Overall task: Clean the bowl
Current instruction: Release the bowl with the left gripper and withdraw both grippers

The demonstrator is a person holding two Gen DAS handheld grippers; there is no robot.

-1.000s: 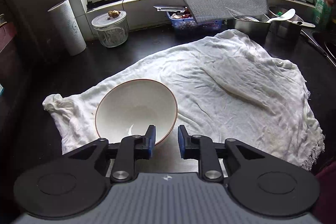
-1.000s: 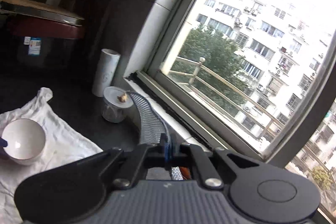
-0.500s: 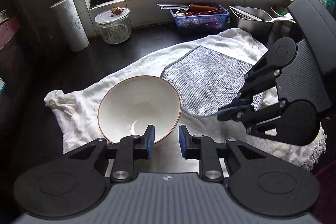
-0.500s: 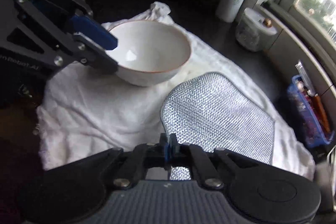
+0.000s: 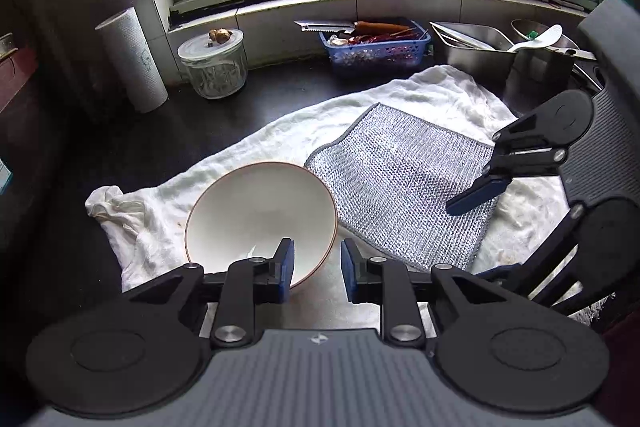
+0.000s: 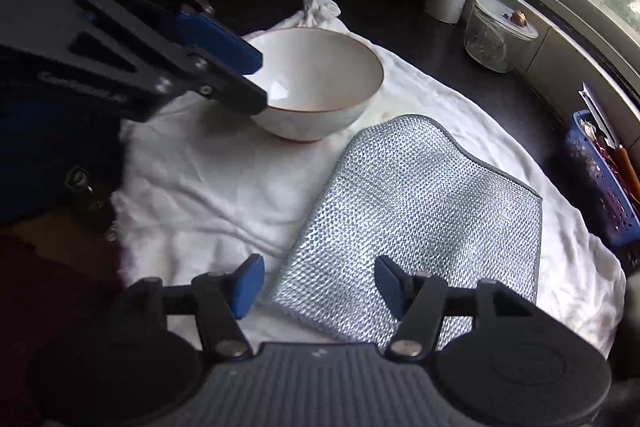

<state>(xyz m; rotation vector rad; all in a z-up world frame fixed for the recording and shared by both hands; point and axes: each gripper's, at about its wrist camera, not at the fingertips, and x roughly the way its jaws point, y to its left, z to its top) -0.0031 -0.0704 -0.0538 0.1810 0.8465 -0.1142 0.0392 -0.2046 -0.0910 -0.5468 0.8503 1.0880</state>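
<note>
Right gripper (image 6: 318, 285): jaws spread wide and empty, straddling the near edge of the silver mesh scouring cloth (image 6: 412, 211). Half a second ago these jaws were pinched shut on that cloth; a second ago they held it aloft by the window. The cloth now lies flat on the white towel (image 6: 208, 183), released.

Left gripper (image 5: 316, 269): jaws partly open, unchanged over the last second, bracketing the near rim of the bowl (image 5: 260, 215) at its 5 o'clock edge. Whether either pad touches the rim cannot be told.

Finding: the scouring cloth has been set down just beside the bowl, at its 2 o'clock in the left wrist view, edge close to the rim. This would fit either a cloth staged for scrubbing or one laid aside after it.

Containers:
- Bowl, white with a thin brown rim, upright on the towel; interior shows a highlight only, no visible residue.
- Lidded glass jar (image 5: 213, 65) at 11 o'clock on the counter (image 5: 120, 147); small brown lump on the lid.
- Blue basket (image 5: 376, 49) at 12 o'clock, holding a serrated knife and reddish items.
- Steel trays (image 5: 476, 49) at 2 o'clock, holding a white spoon.
</note>
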